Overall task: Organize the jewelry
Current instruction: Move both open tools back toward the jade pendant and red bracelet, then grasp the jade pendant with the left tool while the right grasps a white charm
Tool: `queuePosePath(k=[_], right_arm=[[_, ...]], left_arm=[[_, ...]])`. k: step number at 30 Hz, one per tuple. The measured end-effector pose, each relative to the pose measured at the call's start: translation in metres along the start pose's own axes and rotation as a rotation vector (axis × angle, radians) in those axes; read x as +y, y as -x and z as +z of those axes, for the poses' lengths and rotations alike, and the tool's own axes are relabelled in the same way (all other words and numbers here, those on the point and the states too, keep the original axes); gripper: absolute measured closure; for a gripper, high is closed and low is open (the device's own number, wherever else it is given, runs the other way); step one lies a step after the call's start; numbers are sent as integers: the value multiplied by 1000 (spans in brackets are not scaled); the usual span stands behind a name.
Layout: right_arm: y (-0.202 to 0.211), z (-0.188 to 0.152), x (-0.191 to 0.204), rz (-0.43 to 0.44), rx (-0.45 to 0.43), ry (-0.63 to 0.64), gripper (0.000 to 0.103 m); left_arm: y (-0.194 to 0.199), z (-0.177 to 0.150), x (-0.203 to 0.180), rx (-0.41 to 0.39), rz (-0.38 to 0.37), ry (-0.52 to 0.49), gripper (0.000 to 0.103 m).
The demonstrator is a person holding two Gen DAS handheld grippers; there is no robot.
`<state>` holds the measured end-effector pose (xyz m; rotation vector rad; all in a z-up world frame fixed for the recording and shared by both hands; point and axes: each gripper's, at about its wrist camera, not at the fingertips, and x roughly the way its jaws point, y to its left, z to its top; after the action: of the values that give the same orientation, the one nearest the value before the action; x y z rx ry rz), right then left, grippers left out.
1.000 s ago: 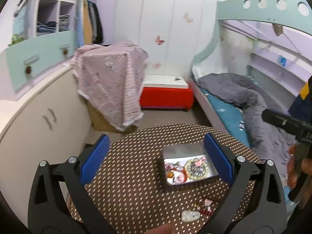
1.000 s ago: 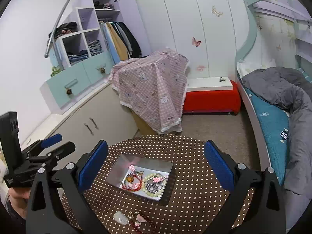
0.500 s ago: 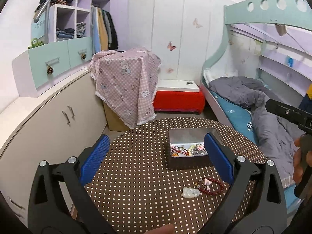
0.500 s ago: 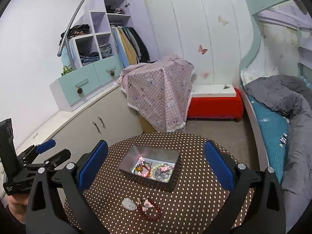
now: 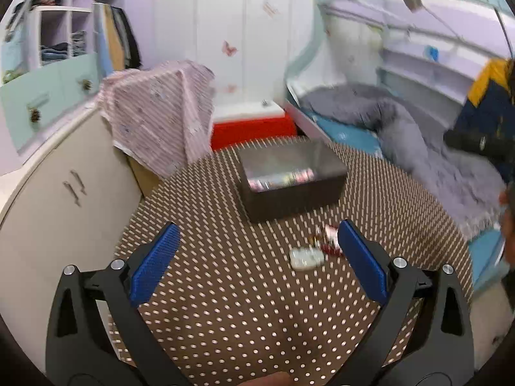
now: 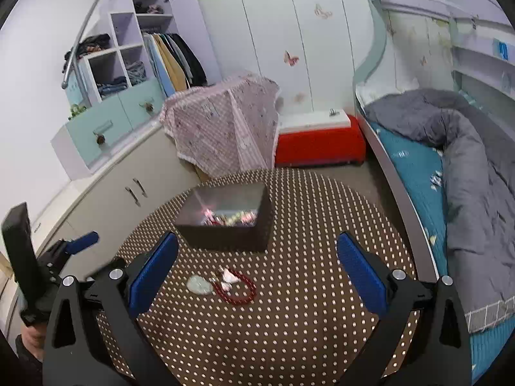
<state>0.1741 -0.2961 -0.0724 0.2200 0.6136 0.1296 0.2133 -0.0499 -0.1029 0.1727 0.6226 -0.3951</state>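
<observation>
- Left gripper: jaws spread wide, nothing held; hovers above the near half of the counter, aimed at the loose pieces. View is motion-blurred.
- Right gripper: jaws also spread wide, nothing held; loose pieces are framed between its blue pads, closer to the left one.
- Left to right on the counter, right wrist view: pale flat pendant, small pink-and-white charm, red bead bracelet. Pendant is touching or just beside the bracelet; charm lies at the bracelet's upper edge.
- Behind them, apart from the loose pieces: dark open box with a shiny lining. Several pieces already lie inside, mixed colours, too small to tell apart.
- Progress, as a judgement: well along. Part of the jewelry is boxed; the pendant, charm and bracelet are left outside. No lid is seen.
- Next pick is judged fiddly: all three are low and flat, and the bracelet is likely to drag the charm with it.
- Surface: round counter under a brown cloth with white dots, no other clutter seen.
- Room, left to right: cabinets and open shelves with clothes, pink checked cloth draped over something, red bench, bed with a grey duvet.
</observation>
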Motion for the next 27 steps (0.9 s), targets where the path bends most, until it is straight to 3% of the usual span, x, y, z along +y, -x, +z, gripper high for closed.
queuePosePath(k=[13, 14, 16, 17, 18, 23, 27], right_arm=[[-45, -31, -25, 6, 139, -41, 8], [-48, -33, -26, 4, 149, -43, 8], [-54, -37, -27, 1, 165, -45, 8], [-56, -38, -28, 1, 170, -46, 8], [-58, -39, -28, 3, 177, -48, 8], [-69, -45, -21, 14, 206, -22, 8], [-80, -52, -9, 29, 243, 32, 8]], left_arm=[[-100, -24, -41, 174, -59, -255, 7], [-105, -25, -41, 205, -77, -262, 10], [-105, -25, -42, 215, -137, -257, 29], [-104, -25, -41, 224, -190, -245, 48], [-103, -26, -40, 229, -228, -225, 58], [-101, -28, -33, 234, -249, -183, 61], [-95, -31, -25, 233, -214, -184, 61]])
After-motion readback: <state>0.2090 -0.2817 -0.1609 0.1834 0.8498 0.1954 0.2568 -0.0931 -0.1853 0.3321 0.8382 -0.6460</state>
